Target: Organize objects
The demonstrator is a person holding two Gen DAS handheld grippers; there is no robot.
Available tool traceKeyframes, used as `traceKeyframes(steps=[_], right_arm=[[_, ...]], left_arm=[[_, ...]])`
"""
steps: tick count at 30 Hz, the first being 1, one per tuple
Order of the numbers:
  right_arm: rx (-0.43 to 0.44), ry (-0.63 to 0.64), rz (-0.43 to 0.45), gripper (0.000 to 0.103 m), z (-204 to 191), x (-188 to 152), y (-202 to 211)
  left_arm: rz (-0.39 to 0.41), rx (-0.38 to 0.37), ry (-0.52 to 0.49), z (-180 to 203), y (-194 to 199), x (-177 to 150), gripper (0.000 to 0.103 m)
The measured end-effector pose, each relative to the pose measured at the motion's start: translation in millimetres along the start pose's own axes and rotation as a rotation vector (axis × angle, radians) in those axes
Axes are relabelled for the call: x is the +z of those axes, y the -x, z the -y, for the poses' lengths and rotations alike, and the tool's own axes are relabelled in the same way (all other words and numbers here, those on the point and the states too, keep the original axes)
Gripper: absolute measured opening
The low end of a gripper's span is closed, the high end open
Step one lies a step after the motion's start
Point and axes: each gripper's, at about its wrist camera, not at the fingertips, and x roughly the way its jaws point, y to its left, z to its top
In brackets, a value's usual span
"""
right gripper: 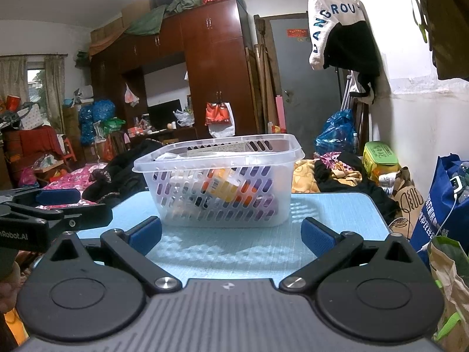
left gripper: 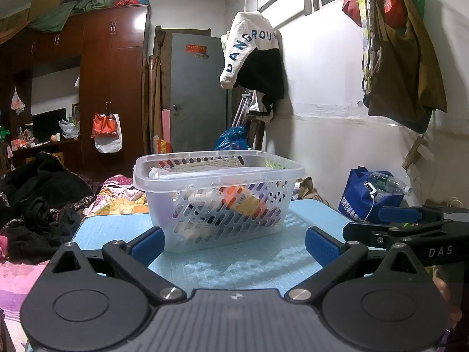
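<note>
A clear plastic basket with slotted walls stands on a light blue table. It holds several items, among them an orange and yellow package and a flat white box on top. My left gripper is open and empty just in front of the basket. My right gripper is also open and empty in front of the basket, over the table. The right gripper also shows at the right edge of the left wrist view, and the left gripper at the left edge of the right wrist view.
A bed with dark clothes lies left of the table. A blue bag with a bottle stands to the right by the white wall. Paper bags and a green box sit at the right. A wardrobe and a grey door stand behind.
</note>
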Motion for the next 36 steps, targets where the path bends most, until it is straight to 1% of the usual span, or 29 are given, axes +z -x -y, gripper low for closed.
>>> traceKeyframes(steps=[36], right_arm=[[0.012,0.011,-0.001,0.103,2.6,0.1,-2.3]], left_arm=[[-0.003,-0.001,-0.006,1.0,-2.3,-1.5,0.103]])
